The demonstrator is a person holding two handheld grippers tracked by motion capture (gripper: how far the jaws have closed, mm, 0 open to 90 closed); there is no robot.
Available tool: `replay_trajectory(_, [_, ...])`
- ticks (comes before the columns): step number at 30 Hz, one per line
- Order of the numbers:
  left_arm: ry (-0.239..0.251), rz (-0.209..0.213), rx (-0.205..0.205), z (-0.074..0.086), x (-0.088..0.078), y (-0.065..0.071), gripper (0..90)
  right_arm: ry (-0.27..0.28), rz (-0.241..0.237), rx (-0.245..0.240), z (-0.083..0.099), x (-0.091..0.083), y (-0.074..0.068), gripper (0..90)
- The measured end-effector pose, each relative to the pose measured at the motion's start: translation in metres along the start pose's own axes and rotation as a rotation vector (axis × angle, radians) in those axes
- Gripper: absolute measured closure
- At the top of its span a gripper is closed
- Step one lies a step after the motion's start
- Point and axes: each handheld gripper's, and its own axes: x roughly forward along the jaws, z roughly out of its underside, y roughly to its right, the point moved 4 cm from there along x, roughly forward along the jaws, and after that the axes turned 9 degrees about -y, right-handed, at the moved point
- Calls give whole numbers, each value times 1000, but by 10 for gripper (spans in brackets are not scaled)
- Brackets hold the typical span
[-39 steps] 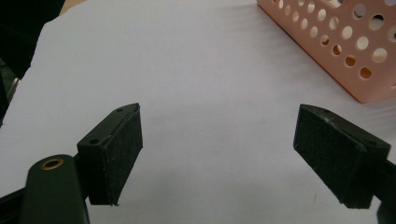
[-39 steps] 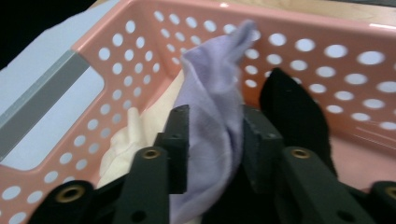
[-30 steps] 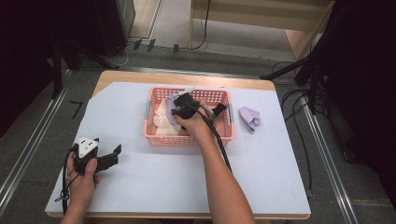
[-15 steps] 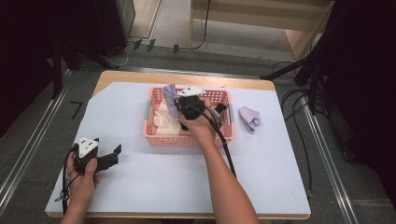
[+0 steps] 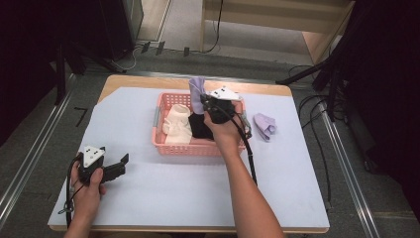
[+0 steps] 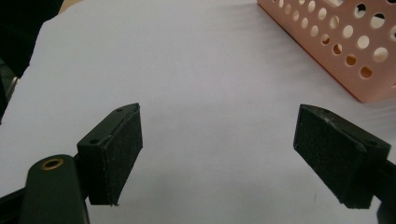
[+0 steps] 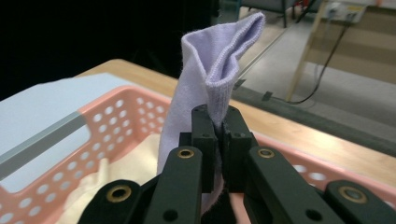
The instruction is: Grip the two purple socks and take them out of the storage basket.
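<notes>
Lilac sock [image 7: 212, 70] pinched between the clenched jaws of the right gripper [image 7: 219, 135], cuff end standing up above the pads, rest hanging down toward the pink basket [image 5: 181, 146]. Seen from the high view: same sock [image 5: 197, 90] raised over the basket's far rim, right gripper [image 5: 204, 105] gripped by a hand above the basket's right half. Jaws freshly closed onto the fabric, nothing else between them.

Inside the basket: cream sock [image 5: 177, 125] heaped in the left half, black sock [image 5: 199, 128] just beside it toward the middle, partly under the right hand. Same cream sock [image 7: 116, 177] visible low in the right gripper view, behind the perforated pink wall [image 7: 116, 121].

Second lilac sock [image 5: 264, 126] lying folded on the white sheet [image 5: 163, 193], just off the basket's right side, toward the table's right edge. Possibly rolled rather than folded; too small to tell.

Left gripper [image 5: 119, 166] resting near the table's front left corner, held in the left hand [image 5: 88, 186], pointing toward the basket. Jaws released and standing wide apart in the left gripper view [image 6: 219, 158], bare white sheet [image 6: 187, 70] between them, corner of the basket [image 6: 345, 42] at upper right, well apart from the pads.
</notes>
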Motion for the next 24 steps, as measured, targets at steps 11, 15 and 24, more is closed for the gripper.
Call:
replay_trajectory(11, [-1, -2, 5, 0, 0, 0, 163, 97, 86, 111, 11, -46, 60, 861])
replay_trajectory(15, [0, -5, 4, 0, 0, 1, 163, 121, 131, 182, 22, -62, 86, 861])
replay_trajectory(24, [-3, -7, 7, 0, 0, 1, 163, 62, 221, 280, 76, -86, 137, 859])
